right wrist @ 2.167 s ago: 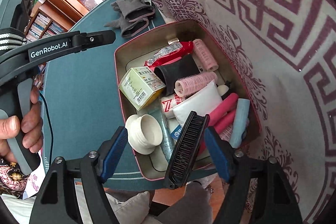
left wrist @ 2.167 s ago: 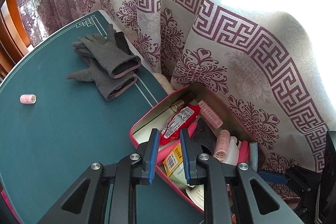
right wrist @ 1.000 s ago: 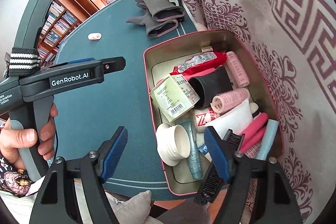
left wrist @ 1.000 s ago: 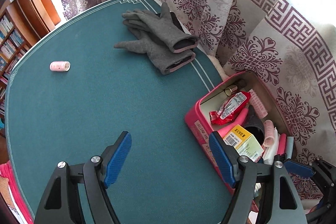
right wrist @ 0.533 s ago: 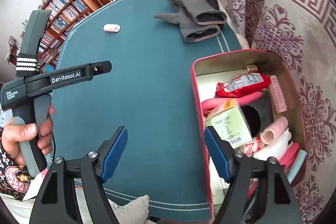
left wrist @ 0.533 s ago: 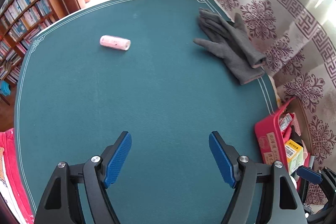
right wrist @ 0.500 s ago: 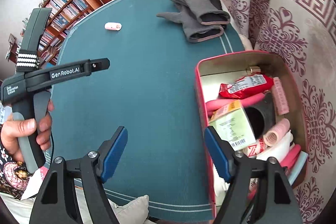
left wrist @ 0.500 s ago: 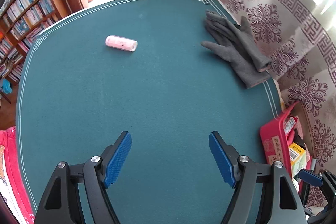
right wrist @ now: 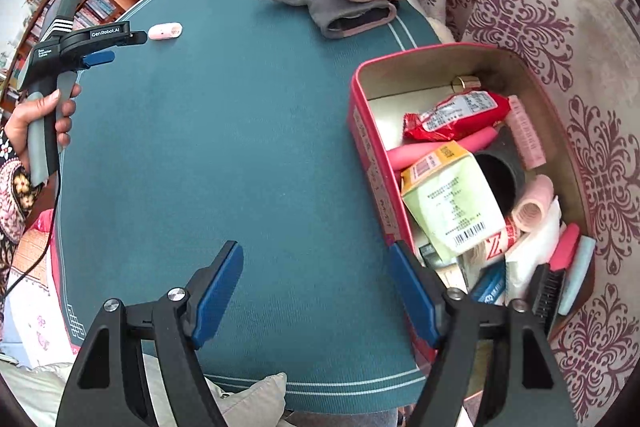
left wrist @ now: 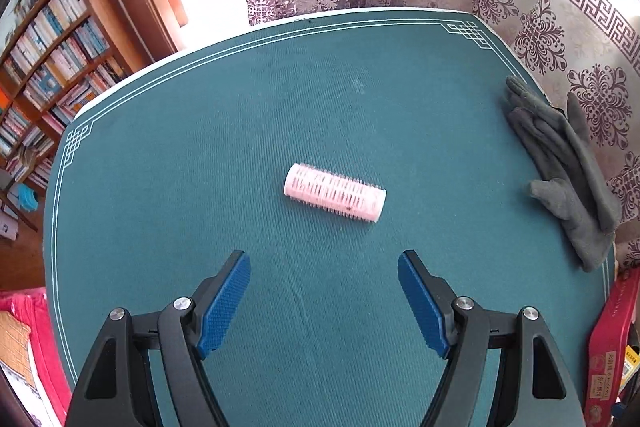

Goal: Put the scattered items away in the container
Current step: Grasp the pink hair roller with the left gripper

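One pink hair roller lies alone on its side in the middle of the teal table mat, and the left gripper hangs right above the near side of it, jaws spread wide with nothing between the blue pads. Off to the right, a pair of grey gloves sits stacked at the mat's edge by the patterned curtain. Further right, the red tin stands on the mat's corner, crammed with rollers, a green box, a red packet and a black brush. The right gripper hovers beside the tin's left wall, jaws apart and empty.
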Available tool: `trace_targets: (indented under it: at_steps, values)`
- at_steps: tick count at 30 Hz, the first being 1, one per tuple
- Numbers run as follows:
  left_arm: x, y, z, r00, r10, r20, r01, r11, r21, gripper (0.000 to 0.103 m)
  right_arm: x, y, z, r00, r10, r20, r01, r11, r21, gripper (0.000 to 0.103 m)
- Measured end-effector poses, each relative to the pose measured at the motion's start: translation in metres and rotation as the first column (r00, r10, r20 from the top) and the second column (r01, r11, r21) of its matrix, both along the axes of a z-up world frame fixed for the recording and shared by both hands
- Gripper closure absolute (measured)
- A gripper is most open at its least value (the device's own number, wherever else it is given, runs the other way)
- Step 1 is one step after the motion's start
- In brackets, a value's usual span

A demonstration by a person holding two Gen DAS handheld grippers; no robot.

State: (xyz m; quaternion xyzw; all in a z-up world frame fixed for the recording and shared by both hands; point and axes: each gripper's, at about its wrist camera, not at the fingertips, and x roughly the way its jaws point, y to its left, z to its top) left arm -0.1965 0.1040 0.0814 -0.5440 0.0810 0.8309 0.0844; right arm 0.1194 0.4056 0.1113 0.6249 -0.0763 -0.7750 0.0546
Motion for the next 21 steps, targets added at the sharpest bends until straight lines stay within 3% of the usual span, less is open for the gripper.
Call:
trace_targets:
  at_steps: [5, 10, 18, 21]
  values:
    - [-0.025, 0.008, -0.017, 0.991, -0.133, -0.009, 0.132, 0.990, -0.048, 0.025, 0.006, -0.004, 0.007, 1.000, -0.014, -0.017, 0.015, 0.998, 0.054, 0.024]
    - [-0.037, 0.016, -0.026, 0.980, -0.199, -0.024, 0.196, 0.976, -0.094, 0.025, 0.006, -0.007, 0.002, 1.000, -0.025, 0.013, 0.025, 0.997, 0.067, 0.024]
    - [-0.053, 0.016, -0.045, 0.976, -0.219, 0.019, 0.220, 0.971, -0.097, 0.025, 0.001, -0.014, 0.005, 1.000, -0.013, 0.005, 0.012, 0.996, 0.088, 0.024]
    - [-0.056, 0.009, -0.046, 0.984, -0.178, 0.024, 0.179, 0.983, -0.041, 0.026, 0.001, -0.016, 0.005, 1.000, -0.006, 0.008, 0.005, 0.995, 0.097, 0.024]
